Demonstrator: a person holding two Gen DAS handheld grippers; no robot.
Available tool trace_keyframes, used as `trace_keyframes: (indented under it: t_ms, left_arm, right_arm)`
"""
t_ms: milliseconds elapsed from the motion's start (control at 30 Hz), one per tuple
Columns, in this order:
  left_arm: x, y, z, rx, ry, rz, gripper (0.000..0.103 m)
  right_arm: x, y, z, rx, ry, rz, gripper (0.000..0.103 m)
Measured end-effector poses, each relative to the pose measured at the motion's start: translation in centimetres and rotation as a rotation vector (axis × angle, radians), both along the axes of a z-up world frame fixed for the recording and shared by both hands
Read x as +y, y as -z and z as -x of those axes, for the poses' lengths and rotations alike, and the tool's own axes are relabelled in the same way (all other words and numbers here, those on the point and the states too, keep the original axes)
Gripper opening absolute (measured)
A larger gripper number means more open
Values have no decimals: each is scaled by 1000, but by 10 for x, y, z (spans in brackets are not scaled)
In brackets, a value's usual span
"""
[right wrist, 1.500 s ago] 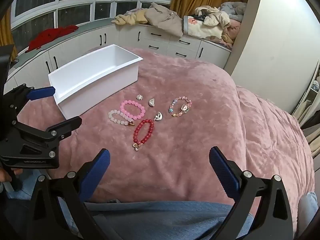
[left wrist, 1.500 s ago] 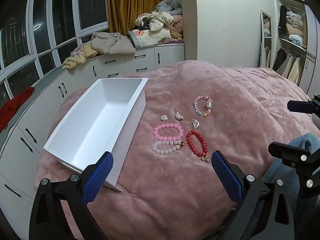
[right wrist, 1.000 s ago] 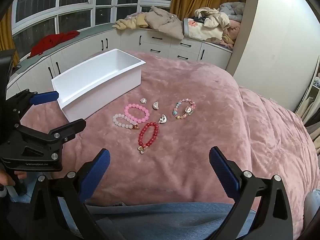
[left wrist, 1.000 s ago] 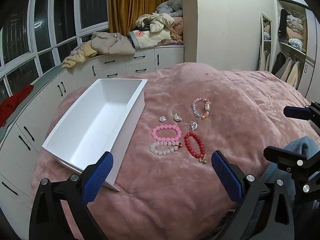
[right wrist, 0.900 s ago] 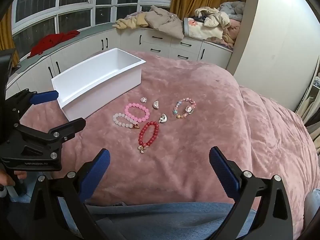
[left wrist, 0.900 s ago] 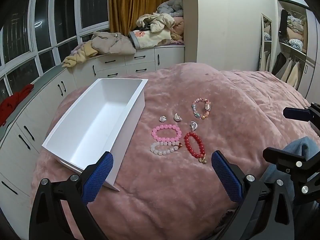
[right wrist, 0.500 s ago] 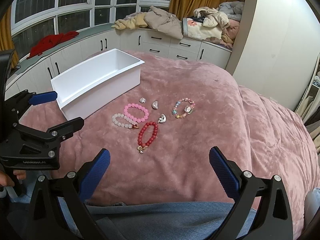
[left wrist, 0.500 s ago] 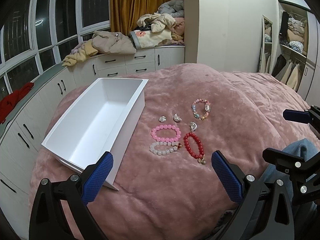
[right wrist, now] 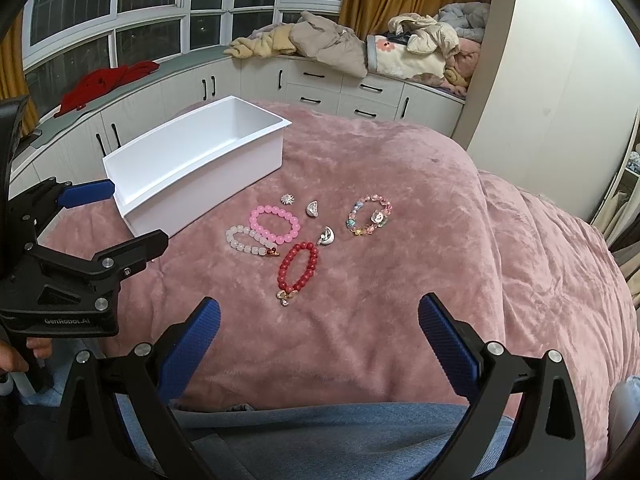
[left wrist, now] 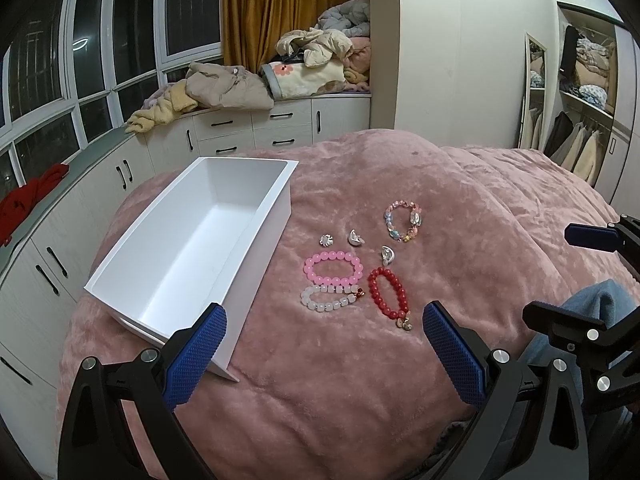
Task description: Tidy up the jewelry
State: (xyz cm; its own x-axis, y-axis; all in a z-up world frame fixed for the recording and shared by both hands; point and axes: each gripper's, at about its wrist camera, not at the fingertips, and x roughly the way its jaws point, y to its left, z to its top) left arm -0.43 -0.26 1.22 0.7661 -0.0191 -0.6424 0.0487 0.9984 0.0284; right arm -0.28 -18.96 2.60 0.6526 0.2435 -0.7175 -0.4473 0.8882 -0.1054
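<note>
An empty white box sits on a pink blanket. Right of it lie a pink bead bracelet, a white bead bracelet, a red bead bracelet, a multicoloured bracelet and three small silver pieces. My left gripper is open and empty, near the box's front corner. My right gripper is open and empty, short of the red bracelet.
The pink blanket covers a bed. White cabinets with piled clothes run along the windows behind. A wardrobe stands at the right. Blue denim lies under the right gripper.
Both grippers have drifted slightly; the jewelry and box sit a little differently in view. Nothing was taken hold of.
</note>
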Motion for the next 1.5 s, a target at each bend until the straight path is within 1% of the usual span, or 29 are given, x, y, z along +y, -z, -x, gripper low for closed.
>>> trace_keyframes:
  t_ms: [900, 1500]
  left_arm:
    - [4, 2, 0, 0, -2, 6, 99]
    - [5, -4, 0, -8, -4, 9, 99]
  right_arm:
    - [0, 1, 1, 3, 5, -1, 98]
    - [-2, 3, -2, 10, 5, -4, 98]
